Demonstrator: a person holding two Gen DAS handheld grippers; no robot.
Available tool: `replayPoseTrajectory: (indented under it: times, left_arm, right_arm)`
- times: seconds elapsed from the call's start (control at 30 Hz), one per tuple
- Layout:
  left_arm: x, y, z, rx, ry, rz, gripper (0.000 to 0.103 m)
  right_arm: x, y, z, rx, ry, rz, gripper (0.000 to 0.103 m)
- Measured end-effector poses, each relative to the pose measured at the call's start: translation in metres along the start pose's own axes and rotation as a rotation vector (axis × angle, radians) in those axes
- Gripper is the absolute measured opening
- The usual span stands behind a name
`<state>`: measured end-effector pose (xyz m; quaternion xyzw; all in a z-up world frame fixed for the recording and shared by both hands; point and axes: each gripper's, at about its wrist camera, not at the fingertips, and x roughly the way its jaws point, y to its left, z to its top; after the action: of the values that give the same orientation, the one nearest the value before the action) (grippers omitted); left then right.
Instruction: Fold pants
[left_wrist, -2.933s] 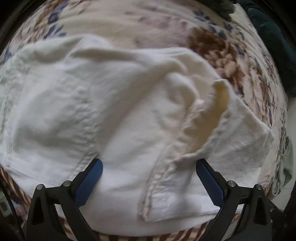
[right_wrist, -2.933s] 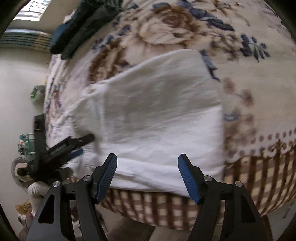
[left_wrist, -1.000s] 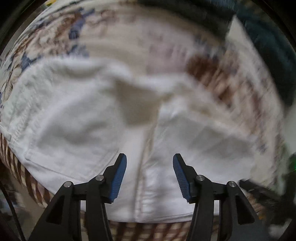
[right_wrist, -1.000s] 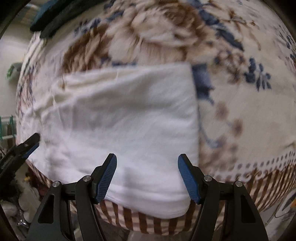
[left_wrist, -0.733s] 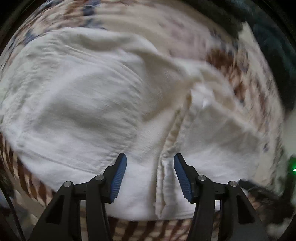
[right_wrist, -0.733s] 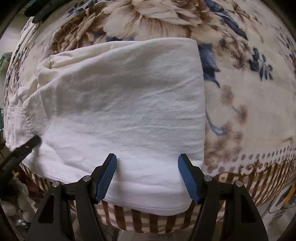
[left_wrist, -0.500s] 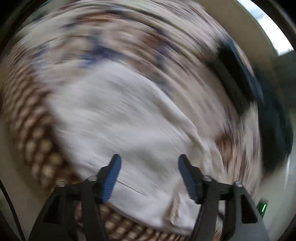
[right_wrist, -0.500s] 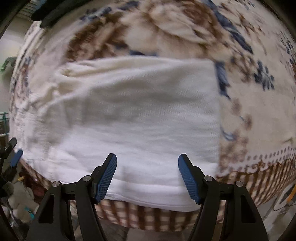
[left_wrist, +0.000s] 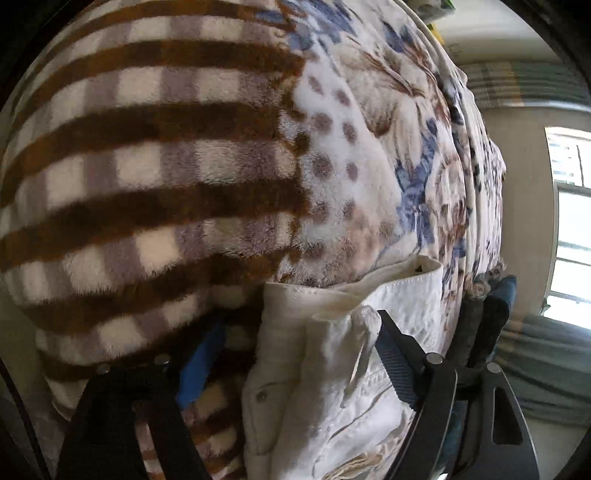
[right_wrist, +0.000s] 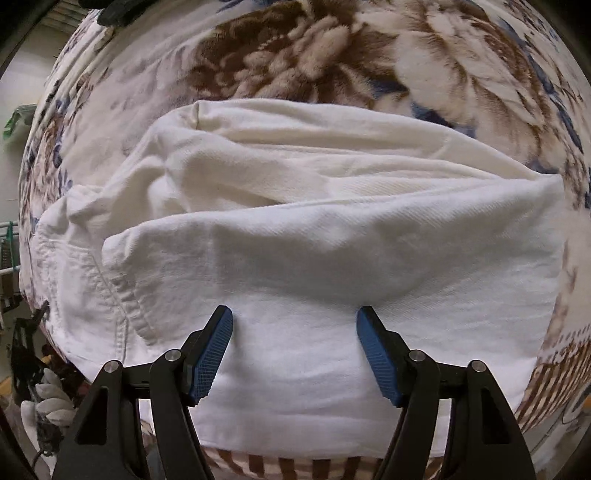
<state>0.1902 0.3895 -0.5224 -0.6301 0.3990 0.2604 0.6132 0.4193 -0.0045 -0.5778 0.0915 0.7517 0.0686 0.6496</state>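
Observation:
White pants (right_wrist: 314, 258) lie folded on the floral blanket, filling the right wrist view. My right gripper (right_wrist: 294, 332) is open, its fingers hovering just over the near folded edge, holding nothing. In the left wrist view the waistband end of the pants (left_wrist: 332, 369) with a button sits between the fingers of my left gripper (left_wrist: 291, 354), which is open at the bed's edge. Its left finger is partly hidden under the blanket edge, its right finger rests against the cloth.
The blanket (left_wrist: 166, 166) has a brown checked border hanging over the bed edge and a floral middle (right_wrist: 332, 55). Dark clothes (left_wrist: 487, 317) lie further along the bed. A window (left_wrist: 572, 221) is at the right. Clutter sits on the floor (right_wrist: 33, 387) at left.
My left gripper has swung from above the pants to the bed's edge at the waistband end. My right gripper has moved closer over the folded pants. Both stay open.

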Motion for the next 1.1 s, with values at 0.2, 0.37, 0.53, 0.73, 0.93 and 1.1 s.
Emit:
replayPoseTrajectory:
  times: [0.2,0.37,0.53,0.73,0.93,1.1]
  left_arm:
    - [-0.003,-0.037,0.000,0.150,-0.020,-0.047,0.078]
    - [0.025,-0.037,0.012,0.181,-0.024,-0.025,0.044]
    - [-0.007,-0.072,-0.010,0.326,-0.077,-0.050,0.019]
    - [-0.064,-0.161,-0.109,0.640,-0.068,-0.123,0.017]
    - [-0.039,-0.203,-0.249,0.868,0.129,-0.164,0.016]
    - [0.036,-0.193,-0.375,1.092,0.315,-0.087,0.000]
  right_arm:
    - [0.002,0.009,-0.002,-0.033,0.014,-0.008,0.075]
    - [-0.005,-0.003,-0.003,-0.009,0.018,0.021,0.075]
    - [-0.009,-0.014,-0.002,-0.004,0.009,0.039,0.075]
    - [-0.020,-0.038,-0.008,0.017,-0.009,0.067,0.075]
    - [-0.050,-0.088,-0.021,0.041,-0.040,0.095,0.075]
    - [-0.075,-0.155,-0.032,0.093,-0.072,0.096,0.075]
